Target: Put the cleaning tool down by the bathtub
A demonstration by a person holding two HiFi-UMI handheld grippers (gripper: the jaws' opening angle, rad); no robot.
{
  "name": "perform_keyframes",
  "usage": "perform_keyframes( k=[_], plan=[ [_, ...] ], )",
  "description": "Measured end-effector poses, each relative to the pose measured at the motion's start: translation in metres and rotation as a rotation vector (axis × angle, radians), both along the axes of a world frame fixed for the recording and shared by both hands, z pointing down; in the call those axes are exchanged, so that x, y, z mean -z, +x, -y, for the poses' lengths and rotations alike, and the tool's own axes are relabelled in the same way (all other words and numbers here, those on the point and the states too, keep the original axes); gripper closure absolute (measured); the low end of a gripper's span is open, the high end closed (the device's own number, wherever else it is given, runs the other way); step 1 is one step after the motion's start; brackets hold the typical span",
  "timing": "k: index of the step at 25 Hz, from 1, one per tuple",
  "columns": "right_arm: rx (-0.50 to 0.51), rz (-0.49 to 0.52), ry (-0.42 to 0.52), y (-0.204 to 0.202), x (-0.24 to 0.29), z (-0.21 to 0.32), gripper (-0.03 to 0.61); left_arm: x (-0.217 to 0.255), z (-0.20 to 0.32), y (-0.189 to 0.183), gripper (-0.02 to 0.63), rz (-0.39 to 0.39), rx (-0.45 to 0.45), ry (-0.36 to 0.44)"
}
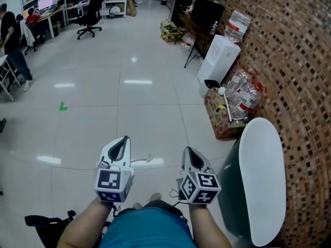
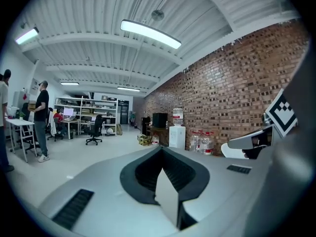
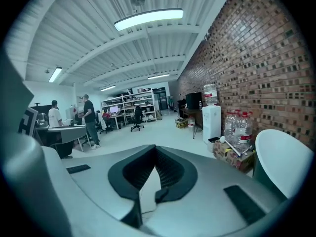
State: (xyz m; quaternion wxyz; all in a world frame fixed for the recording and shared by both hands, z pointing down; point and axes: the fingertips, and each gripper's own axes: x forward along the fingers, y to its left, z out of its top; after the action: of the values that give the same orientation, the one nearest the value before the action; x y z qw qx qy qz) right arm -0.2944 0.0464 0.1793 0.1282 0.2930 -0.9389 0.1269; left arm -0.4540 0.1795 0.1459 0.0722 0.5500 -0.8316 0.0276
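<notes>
Both claws are pressed together and empty: the left claw (image 1: pixel 125 137) and the right claw (image 1: pixel 187 149) are held side by side low in front of the person, over bare floor. Each claw's own view, left (image 2: pixel 160 148) and right (image 3: pixel 155 147), shows the dark pads meeting at the tip with nothing between them.

What looks like the cleaning tool (image 1: pixel 227 106) is a thin stick with a small white ball at its upper end. It leans in a cardboard box (image 1: pixel 217 122) beside a cluster of water bottles (image 1: pixel 243 89) against the brick wall (image 1: pixel 289 50), well apart from both claws. The right gripper view shows it too (image 3: pixel 233 147), slanting across the box. The bathtub (image 1: pixel 264 180), a white oval rim over a dark side, stands just this side of the box, on the right.

The tool is probably light and stiff, so weight should be no trouble. The shaft looks narrow and round, so it may roll or swing between flat pads. A good hold would be on the bare shaft above the box edge, near the middle, so neither end droops. The ball end looks too rounded to pinch securely. How its lower end sits in the box is hidden, so lifting it straight along its slant seems safest.
</notes>
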Motion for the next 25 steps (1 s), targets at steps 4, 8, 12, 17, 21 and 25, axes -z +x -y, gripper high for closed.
perform_keyframes(
  k=[4,8,12,17,21,25],
  plan=[
    [0.022,0.005,-0.042,-0.02,-0.022,0.028,0.56,-0.013,0.023,-0.012,0.609,-0.002,0.013,-0.027],
    [0.037,-0.014,-0.086,-0.037,-0.047,0.043,0.535,-0.023,0.037,-0.03,0.609,0.006,0.01,-0.053],
    [0.018,-0.045,-0.111,-0.055,-0.068,0.041,0.515,-0.031,0.046,-0.053,0.609,0.008,-0.037,-0.054],
    [-0.097,-0.05,-0.119,-0.086,-0.083,0.038,0.515,-0.055,0.051,-0.103,0.609,0.005,-0.127,-0.073],
    [-0.225,-0.038,-0.137,-0.11,-0.096,0.031,0.515,-0.07,0.051,-0.149,0.609,0.025,-0.224,-0.115],
    [-0.264,-0.062,-0.161,-0.146,-0.116,0.011,0.511,-0.091,0.043,-0.188,0.609,0.028,-0.294,-0.16]
  ],
)
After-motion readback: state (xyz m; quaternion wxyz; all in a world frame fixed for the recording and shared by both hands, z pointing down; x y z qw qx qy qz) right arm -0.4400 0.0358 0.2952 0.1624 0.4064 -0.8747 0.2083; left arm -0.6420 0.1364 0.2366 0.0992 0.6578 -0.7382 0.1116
